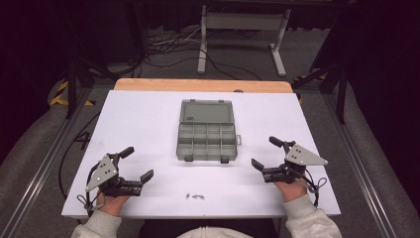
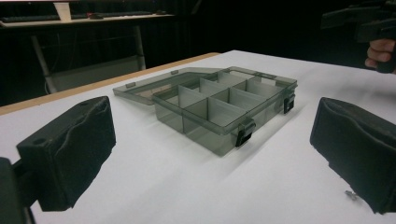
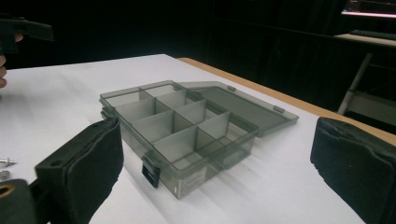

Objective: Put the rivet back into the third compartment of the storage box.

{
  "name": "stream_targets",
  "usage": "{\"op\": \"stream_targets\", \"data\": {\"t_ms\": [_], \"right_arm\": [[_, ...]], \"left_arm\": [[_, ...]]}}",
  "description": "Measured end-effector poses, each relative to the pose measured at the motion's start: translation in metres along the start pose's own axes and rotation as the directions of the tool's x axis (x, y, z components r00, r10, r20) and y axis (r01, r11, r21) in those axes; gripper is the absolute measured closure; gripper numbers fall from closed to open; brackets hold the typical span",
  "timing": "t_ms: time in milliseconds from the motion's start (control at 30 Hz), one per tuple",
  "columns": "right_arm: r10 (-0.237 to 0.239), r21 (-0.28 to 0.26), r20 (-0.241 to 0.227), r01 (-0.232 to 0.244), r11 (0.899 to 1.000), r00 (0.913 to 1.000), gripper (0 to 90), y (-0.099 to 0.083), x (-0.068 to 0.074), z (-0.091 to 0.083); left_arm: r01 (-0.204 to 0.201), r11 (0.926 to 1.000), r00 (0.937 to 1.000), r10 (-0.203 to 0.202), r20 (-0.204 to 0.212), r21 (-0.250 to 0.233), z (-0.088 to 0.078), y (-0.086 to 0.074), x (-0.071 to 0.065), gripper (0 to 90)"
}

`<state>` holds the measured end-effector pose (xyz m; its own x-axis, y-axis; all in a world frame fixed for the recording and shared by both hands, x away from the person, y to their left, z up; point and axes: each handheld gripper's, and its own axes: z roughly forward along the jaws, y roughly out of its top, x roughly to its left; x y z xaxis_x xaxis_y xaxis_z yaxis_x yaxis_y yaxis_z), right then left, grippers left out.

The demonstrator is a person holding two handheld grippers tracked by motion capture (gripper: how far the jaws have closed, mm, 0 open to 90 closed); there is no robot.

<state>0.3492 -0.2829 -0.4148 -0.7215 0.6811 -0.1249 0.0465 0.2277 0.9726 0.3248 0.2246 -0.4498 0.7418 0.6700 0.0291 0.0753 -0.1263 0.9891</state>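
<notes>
Two grippers rest low over the white table (image 1: 148, 119), one in each hand, both with jaws spread wide and nothing between them. The left gripper (image 1: 138, 163) sits at the near left, its grey plate on top, the hand (image 1: 113, 201) behind it with a pale sleeve (image 1: 96, 225) at the table's edge. The right gripper (image 1: 267, 152) sits at the near right, held by the other hand (image 1: 291, 189), its plate tilted outward.

Between the two, closer to the person than either set of jaws, lie a few small screws (image 1: 196, 196) on the bare surface; their exact count is too small to tell. In the right gripper view, two screws (image 3: 6, 162) show just left of its left jaw, and in the left gripper view one screw (image 2: 349, 194) peeks out below its right jaw.

Ahead of both grippers, roughly midway between them, stands the box (image 1: 207, 141), a smoky clear organiser with dividers making small compartments, all of which look empty. Its lid (image 1: 206, 112) is swung fully open and lies flat on the table beyond the tray. Two dark latches (image 1: 188, 158) hang on the near wall, facing the person. From the left gripper the box lies ahead and to the right; from the right gripper, ahead and to the left.

Beyond the lid runs the wooden edge (image 1: 203, 85), then a dark floor with cables (image 1: 173, 42) and a white frame (image 1: 242, 25).
</notes>
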Motion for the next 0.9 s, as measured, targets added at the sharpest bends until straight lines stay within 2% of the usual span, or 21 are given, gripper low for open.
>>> {"op": "stream_targets", "data": {"t_ms": [167,233,533,633,767,867,900], "right_arm": [[-0.025,-0.001,-0.034,0.025,1.000,0.9991,3.0,0.009,0.012,0.011],[-0.036,0.001,-0.066,0.036,0.999,0.9972,2.9,0.016,0.020,0.021],[-0.027,-0.007,-0.120,0.027,1.000,0.9923,2.9,0.028,0.035,0.040],[-0.030,-0.011,-0.153,0.028,1.000,0.9878,2.6,0.034,0.041,0.048],[-0.035,-0.024,-0.162,0.032,0.999,0.9861,1.8,0.039,0.046,0.052],[-0.035,-0.008,-0.178,0.034,0.999,0.9834,1.9,0.043,0.048,0.056],[-0.041,0.032,-0.188,0.048,0.998,0.9814,1.9,0.047,0.049,0.059]], "left_arm": [[0.000,1.0000,1.0000,0.000,-0.003,0.007,0.000,0.000,0.000,0.2],[0.002,1.0000,1.0000,-0.002,-0.004,0.002,0.000,0.000,0.001,0.2],[0.002,1.0000,1.0000,-0.002,0.001,0.001,0.000,0.000,0.000,0.2],[0.005,1.0000,1.0000,-0.005,-0.001,0.003,-0.001,0.000,0.001,0.2],[0.004,1.0000,1.0000,-0.004,0.003,0.008,0.000,0.000,0.001,0.2],[0.001,0.9999,1.0000,-0.001,0.009,0.011,0.001,0.000,0.001,0.2],[0.001,0.9999,1.0000,-0.001,0.009,0.011,0.001,0.000,0.001,0.2]]}}
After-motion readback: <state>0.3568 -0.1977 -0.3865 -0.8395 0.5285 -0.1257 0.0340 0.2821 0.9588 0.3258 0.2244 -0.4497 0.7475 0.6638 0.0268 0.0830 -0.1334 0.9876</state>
